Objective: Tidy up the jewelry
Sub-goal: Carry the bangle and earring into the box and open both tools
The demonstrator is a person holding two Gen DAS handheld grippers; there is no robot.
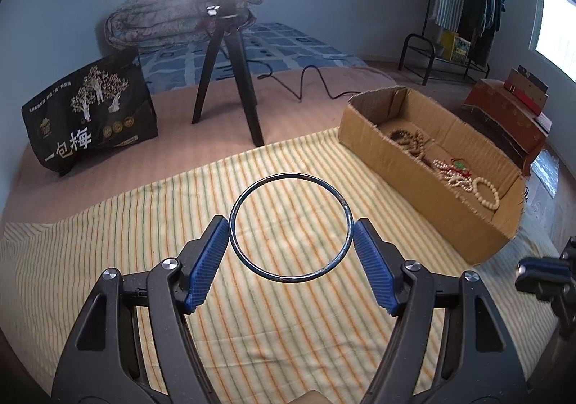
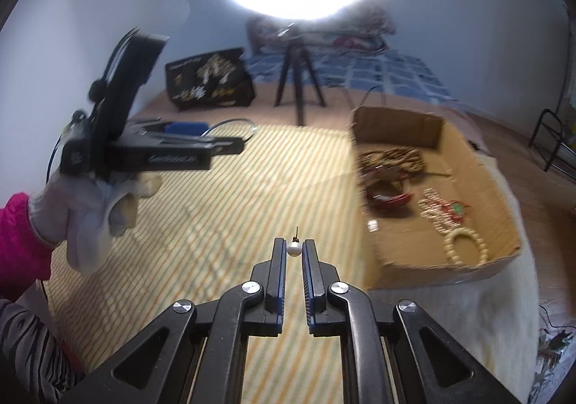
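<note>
Above the striped cloth [image 1: 108,260]: two tongs, both loaded and off the surface. Left tongs [image 1: 291,232] stand wide, their two blue ribbed pads pinching one thin metal bangle [image 1: 290,228] across its width: plain round hoop, dark and slightly scuffed. Right tongs [image 2: 294,251] are nearly closed on one small white pearl earring [image 2: 293,248], a smooth round bead with a short dark post sticking up.

One cardboard box [image 1: 392,148] sits on the cloth off to the right, open top, rough-cut edges, one flap standing at the far end. Inside it are several bead strings, tangled, so exact count unclear: brown wooden beads at the far end, cream beads with red and green bits in the middle, one cream bead bracelet [image 2: 465,247] at the near end.

One white cloth glove [image 2: 93,209] covers the hand on the left tongs, with a pink sleeve [image 2: 18,235] behind it.
</note>
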